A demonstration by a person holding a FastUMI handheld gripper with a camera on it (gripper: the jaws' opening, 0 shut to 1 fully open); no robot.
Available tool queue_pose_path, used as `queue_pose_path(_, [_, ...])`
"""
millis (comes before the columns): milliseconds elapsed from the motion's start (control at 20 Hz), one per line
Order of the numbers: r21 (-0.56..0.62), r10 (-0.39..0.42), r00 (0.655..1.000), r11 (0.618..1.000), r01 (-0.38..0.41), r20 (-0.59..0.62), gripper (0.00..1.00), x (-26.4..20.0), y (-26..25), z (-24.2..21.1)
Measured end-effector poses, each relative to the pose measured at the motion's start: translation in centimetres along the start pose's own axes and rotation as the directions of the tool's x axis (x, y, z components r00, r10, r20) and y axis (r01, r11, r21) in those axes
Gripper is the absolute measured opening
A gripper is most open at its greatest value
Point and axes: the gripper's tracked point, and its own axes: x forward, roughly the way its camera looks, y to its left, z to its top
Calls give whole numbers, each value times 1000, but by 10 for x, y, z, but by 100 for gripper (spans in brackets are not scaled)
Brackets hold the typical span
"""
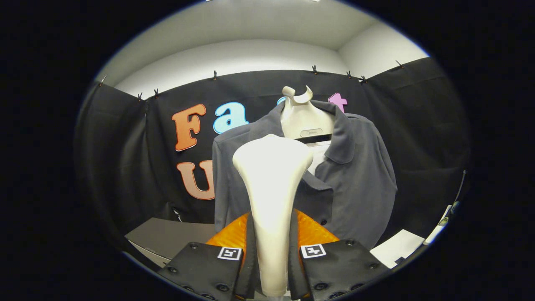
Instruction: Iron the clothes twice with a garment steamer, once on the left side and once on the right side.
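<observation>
Both black fingers [246, 255] of the gripper [271, 259] are clamped on the slim handle of a white garment steamer [271, 184], one on each side, with orange padding showing behind them. Its wide head stands upright, just ahead of the fingers. Beyond it hangs a grey shirt [355, 184] on a white hanger stand [303, 119], collar open, its left front partly hidden by the steamer's head. Whether the head touches the cloth is unclear. A grey box [167, 240] sits lower left of the shirt.
</observation>
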Motion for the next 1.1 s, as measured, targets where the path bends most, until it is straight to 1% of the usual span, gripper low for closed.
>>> queue_pose_path(200, [-27,24,1000,999,-24,-4,38,16,-12,-7])
queue_pose_path(500, [-42,65,998,997,-65,-7,37,28,-17,-26])
queue_pose_path(750, [-56,88,996,994,-89,-24,38,33,-25,-47])
queue_pose_path(1100, [-66,102,992,992,-107,-76,38,30,-36,-91])
